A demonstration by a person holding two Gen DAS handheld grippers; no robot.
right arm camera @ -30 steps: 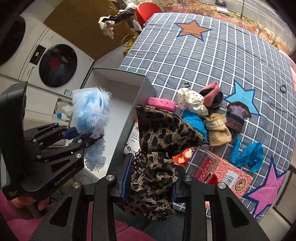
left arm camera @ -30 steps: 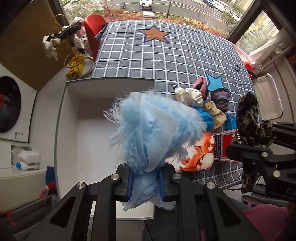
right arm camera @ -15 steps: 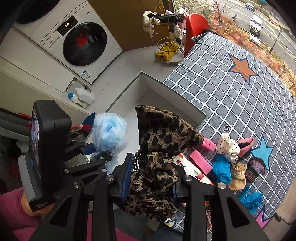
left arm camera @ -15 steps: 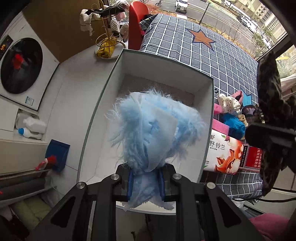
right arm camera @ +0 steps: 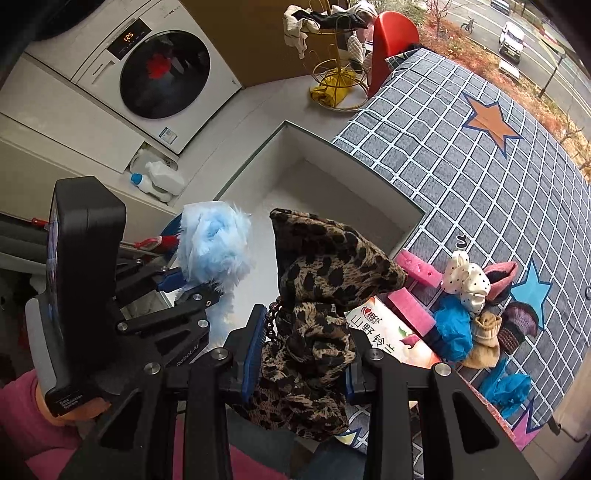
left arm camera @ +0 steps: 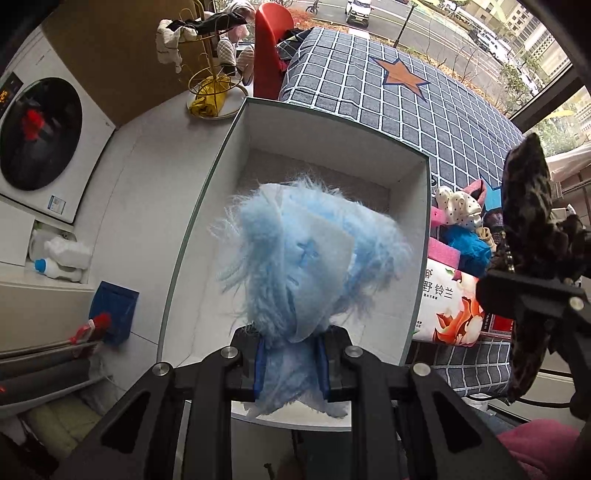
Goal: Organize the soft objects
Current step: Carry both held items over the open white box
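Note:
My left gripper (left arm camera: 290, 363) is shut on a fluffy light-blue soft item (left arm camera: 306, 254) and holds it above the open white box (left arm camera: 332, 125). From the right wrist view the same blue item (right arm camera: 214, 247) hangs over the box's left rim. My right gripper (right arm camera: 301, 363) is shut on a leopard-print fabric piece (right arm camera: 325, 280), held over the box's near right side. The white box (right arm camera: 325, 144) is bare inside. A pile of soft things lies to its right: a spotted white piece (right arm camera: 467, 282), a blue cloth (right arm camera: 452, 328), pink sponges (right arm camera: 417, 269).
A grid-patterned blanket with stars (right arm camera: 480, 122) covers the surface right of the box. A printed packet (right arm camera: 391, 332) lies at the box's right wall. A gold wire stand with clothes (right arm camera: 332, 81), a red chair (right arm camera: 391, 33) and a washing machine (right arm camera: 162, 74) stand beyond.
My left gripper has carried the blue item leftward, from beside the pile to over the box. The right gripper with the leopard fabric also shifted left toward the box, then held still.

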